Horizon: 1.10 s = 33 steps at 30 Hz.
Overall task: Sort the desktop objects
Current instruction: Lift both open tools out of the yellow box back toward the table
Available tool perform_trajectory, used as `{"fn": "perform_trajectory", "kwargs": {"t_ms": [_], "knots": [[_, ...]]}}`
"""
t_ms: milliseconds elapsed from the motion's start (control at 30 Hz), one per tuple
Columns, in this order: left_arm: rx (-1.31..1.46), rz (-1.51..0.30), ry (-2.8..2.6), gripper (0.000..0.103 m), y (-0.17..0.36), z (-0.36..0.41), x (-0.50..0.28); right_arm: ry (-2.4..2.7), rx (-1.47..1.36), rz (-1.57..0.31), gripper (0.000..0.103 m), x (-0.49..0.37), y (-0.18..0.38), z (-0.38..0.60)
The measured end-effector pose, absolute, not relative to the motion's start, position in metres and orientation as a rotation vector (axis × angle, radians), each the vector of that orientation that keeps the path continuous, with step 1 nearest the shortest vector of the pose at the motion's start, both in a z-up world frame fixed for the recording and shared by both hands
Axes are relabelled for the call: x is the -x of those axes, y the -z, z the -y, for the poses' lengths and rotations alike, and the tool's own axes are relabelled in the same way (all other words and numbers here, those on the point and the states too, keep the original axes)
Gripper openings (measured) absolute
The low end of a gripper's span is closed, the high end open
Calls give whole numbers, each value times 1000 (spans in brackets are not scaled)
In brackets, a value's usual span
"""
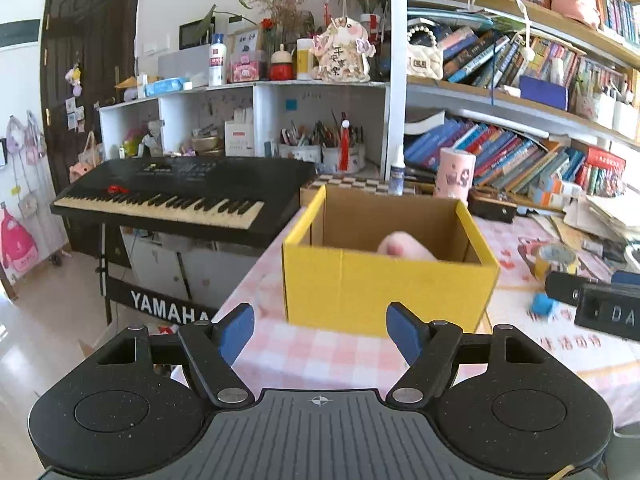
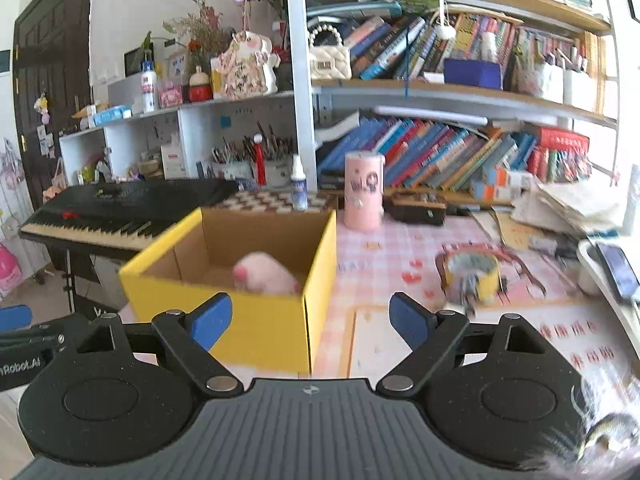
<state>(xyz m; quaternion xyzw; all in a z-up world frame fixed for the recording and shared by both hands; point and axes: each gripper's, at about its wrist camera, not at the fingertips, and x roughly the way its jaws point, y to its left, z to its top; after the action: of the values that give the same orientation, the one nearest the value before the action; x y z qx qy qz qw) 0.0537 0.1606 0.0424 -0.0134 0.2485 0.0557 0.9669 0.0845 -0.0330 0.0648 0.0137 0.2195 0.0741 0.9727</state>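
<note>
Left wrist view: our left gripper (image 1: 320, 330) stood spread, nothing between its blue pads (image 1: 237, 332). Directly ahead, the yellow box (image 1: 384, 284) sat on the pink checked tablecloth (image 1: 320, 354) with a pink plush toy (image 1: 404, 247) inside. A tape roll (image 1: 556, 258) lay on the cloth to the right of the box. A black keyboard (image 1: 180, 196) stood to the left, beyond the table edge.

Right wrist view: our right gripper (image 2: 310, 320) was likewise spread and empty. The yellow box (image 2: 240, 320) lay ahead-left, the plush toy (image 2: 264, 274) resting in it; the tape roll (image 2: 474, 276) sat well apart to the right, blurred.
</note>
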Motion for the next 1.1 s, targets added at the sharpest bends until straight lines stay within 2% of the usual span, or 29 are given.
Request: {"fn": "perform_trajectory", "kwargs": {"t_ms": [500, 1100], "knots": [[-39, -586, -35, 75, -13, -134, -9, -130, 31, -538, 85, -7, -26, 31], [-72, -640, 113, 75, 2, -87, -18, -14, -16, -622, 86, 9, -14, 73]]}}
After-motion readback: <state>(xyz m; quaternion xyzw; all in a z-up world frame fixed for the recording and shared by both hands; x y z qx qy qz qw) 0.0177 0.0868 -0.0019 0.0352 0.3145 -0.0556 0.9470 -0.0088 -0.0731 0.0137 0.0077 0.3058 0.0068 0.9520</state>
